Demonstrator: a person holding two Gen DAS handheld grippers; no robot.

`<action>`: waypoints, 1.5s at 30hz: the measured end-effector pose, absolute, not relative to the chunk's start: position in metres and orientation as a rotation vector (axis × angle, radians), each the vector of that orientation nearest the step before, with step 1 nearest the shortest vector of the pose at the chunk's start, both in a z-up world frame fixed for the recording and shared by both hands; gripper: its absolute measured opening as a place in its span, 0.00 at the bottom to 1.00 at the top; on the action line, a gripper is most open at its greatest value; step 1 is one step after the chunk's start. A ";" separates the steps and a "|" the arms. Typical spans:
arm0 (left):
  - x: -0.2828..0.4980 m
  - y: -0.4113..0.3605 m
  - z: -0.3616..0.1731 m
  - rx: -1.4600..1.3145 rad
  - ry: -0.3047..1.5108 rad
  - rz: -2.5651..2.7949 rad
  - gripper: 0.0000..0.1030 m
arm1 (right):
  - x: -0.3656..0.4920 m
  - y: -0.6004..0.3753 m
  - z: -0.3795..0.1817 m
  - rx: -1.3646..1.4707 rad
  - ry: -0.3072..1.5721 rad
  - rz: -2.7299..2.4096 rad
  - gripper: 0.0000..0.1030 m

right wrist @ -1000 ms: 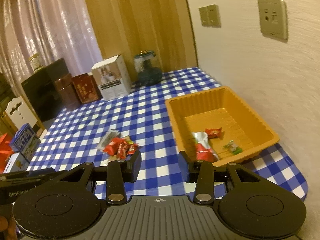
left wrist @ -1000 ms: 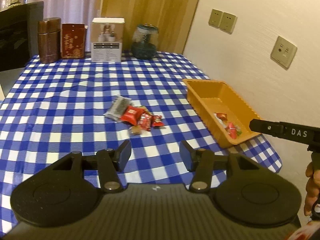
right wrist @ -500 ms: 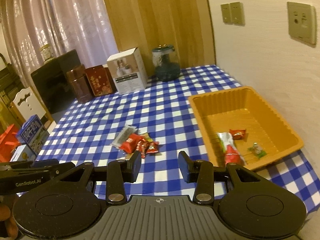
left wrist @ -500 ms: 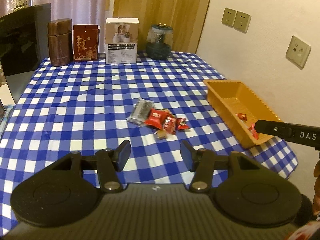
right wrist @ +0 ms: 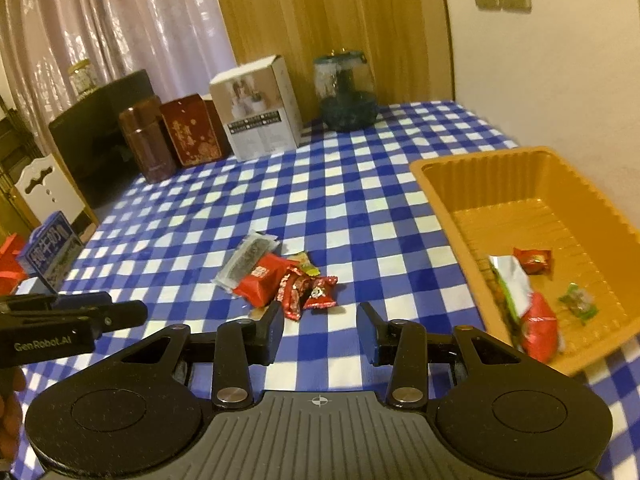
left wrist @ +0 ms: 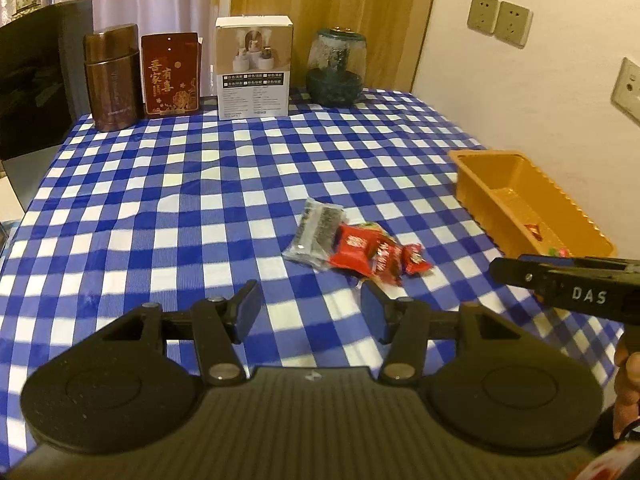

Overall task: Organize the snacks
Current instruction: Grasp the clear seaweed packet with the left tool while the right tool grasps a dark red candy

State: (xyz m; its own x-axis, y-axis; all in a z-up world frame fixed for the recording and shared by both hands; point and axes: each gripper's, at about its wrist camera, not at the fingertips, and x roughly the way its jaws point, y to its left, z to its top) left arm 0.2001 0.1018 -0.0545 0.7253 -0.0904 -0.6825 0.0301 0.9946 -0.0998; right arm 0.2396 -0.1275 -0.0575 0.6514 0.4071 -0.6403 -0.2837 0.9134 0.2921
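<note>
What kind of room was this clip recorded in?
Most likely a home dining or living room: a table under a blue checked tablecloth against a wall, sheer curtains behind it, and household items such as a tea tin and a glass jar along the back.

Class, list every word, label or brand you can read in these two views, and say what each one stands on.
"DAS": on the side of the right gripper.
"GenRobot.AI": on the side of the left gripper.
"吾家有喜": gold characters on the red box.
Large white characters on the blue carton: too blurred to read surely.
Small print on the white box: too small.
Print on the red snack packets: too blurred.
</note>
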 end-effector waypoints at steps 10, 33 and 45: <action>0.252 0.115 -0.080 -0.080 0.774 -0.077 0.50 | 0.293 -0.106 -0.091 0.160 0.829 0.393 0.40; 0.315 0.114 -0.122 -0.044 0.869 -0.148 0.50 | 0.333 -0.084 -0.115 0.081 0.870 0.368 0.22; 0.340 0.099 -0.138 -0.030 0.880 -0.203 0.47 | 0.334 -0.087 -0.119 0.088 0.903 0.356 0.22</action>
